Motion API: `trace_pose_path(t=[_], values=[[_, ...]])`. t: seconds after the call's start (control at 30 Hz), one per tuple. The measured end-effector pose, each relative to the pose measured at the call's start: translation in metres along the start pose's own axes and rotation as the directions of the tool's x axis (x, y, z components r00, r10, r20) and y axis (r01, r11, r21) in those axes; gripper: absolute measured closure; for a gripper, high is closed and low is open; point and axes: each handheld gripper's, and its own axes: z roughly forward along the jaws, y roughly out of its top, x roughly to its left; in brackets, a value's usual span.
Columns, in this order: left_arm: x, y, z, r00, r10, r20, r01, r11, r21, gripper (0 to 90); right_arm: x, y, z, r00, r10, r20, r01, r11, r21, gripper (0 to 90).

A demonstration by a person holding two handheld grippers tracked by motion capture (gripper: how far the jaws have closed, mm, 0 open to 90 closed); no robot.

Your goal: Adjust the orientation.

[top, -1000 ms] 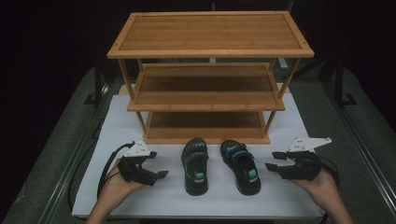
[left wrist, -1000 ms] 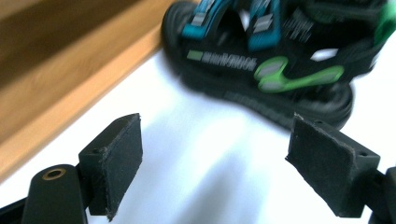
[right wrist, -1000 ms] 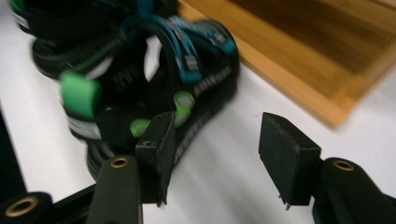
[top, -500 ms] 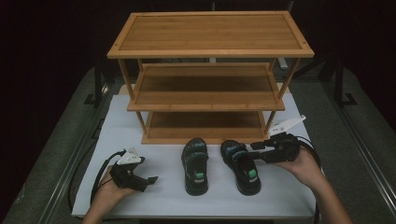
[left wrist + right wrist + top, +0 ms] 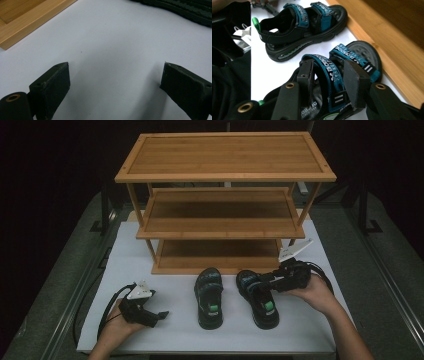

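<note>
Between right gripper (image 5: 328, 82) jaws, sandal strap (image 5: 331, 72)

1. Left gripper (image 5: 161, 313): a black body is topped by a grey three-cornered plate; a black cable is looped behind it.
2. Right gripper (image 5: 261, 282): the same black build is seen, with a pale plate and a black cable.
3. Jaws: flat black pads (image 5: 57, 86) are carried on black arms; brass-ringed holes and small screws are visible.
4. Forearms (image 5: 349, 332): no sleeves are worn.
</note>
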Motion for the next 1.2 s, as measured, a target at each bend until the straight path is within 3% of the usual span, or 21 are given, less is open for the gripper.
trace_pose_path(t=[0.13,0.37,0.53,0.87,1.2], values=[[0.0,-0.001,0.0,1.0,-0.003,0.004,0.003,1.0,-0.009,8.1,-0.004,0.001,0.005,0.9992,0.009,-0.04,-0.009,1.0,0.01,59.8],[0.0,-0.002,0.0,1.0,-0.005,0.006,0.005,0.9999,-0.016,8.1,-0.006,0.004,0.01,0.9975,0.018,-0.068,-0.016,0.999,0.041,60.7],[0.001,-0.002,0.0,1.0,-0.005,0.005,0.005,0.9999,-0.016,8.2,-0.003,0.004,0.009,0.9993,0.002,-0.038,0.0,0.999,0.05,68.9],[0.0,-0.002,0.0,1.0,-0.007,0.004,0.007,0.9998,-0.019,8.2,0.008,0.007,0.003,0.9997,0.002,0.025,-0.003,1.0,0.018,69.3],[0.0,-0.003,0.0,1.0,-0.007,0.003,0.007,0.9998,-0.02,8.2,0.016,0.02,0.016,0.9998,-0.019,0.01,0.019,1.0,-0.017,69.3]])
